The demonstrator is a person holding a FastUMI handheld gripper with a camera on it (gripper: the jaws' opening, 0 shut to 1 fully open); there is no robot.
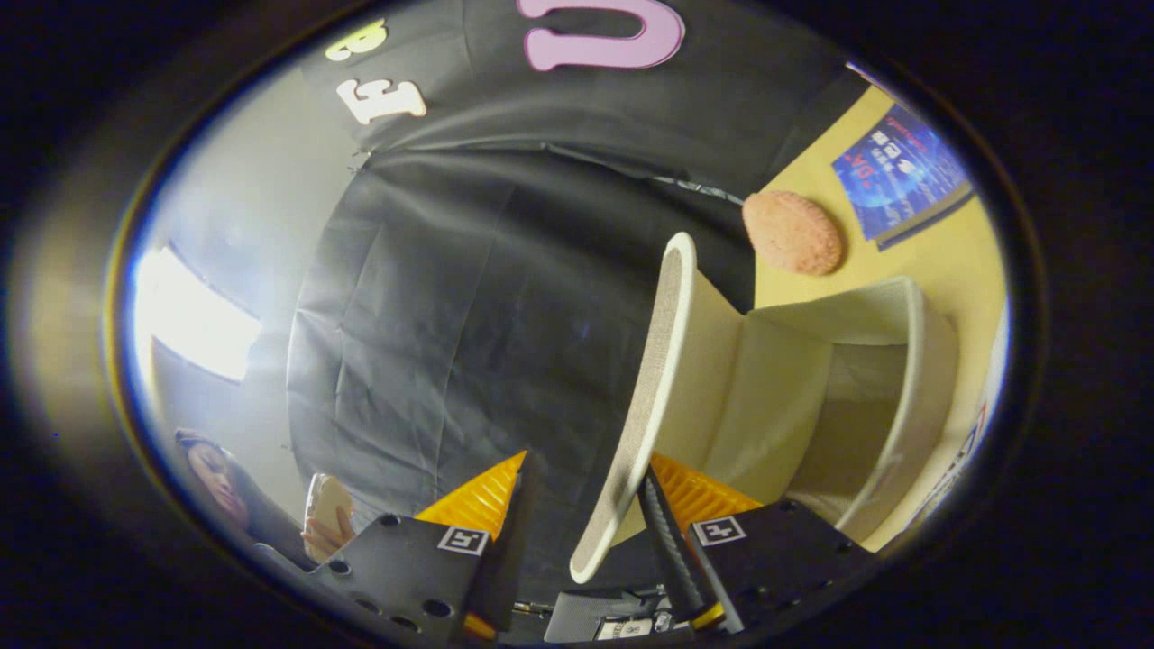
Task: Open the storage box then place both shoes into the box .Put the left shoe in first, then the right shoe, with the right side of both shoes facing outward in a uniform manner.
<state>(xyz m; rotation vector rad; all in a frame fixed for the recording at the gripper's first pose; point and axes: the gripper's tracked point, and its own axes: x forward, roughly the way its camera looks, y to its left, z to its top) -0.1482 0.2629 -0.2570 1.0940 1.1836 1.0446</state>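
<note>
The white storage box [902, 397] lies on the yellow table just ahead of my right finger, with its inside showing. Its door [654, 379], a white panel with a grey textured face, is swung out from the box. The door's free end reaches down between my fingers. My gripper [586, 461] is open with a wide gap. The door's edge rests against the ridged pad of the right finger [667, 532], while the left finger [487, 505] stands well apart from it.
Beyond the box, a round pink pad [793, 233] and a blue booklet [902, 171] lie on the yellow table [956, 261]. A person [216, 482] holding a phone [326, 505] sits beside the left finger. A bright lamp [194, 324] glares near the booth's black cloth wall.
</note>
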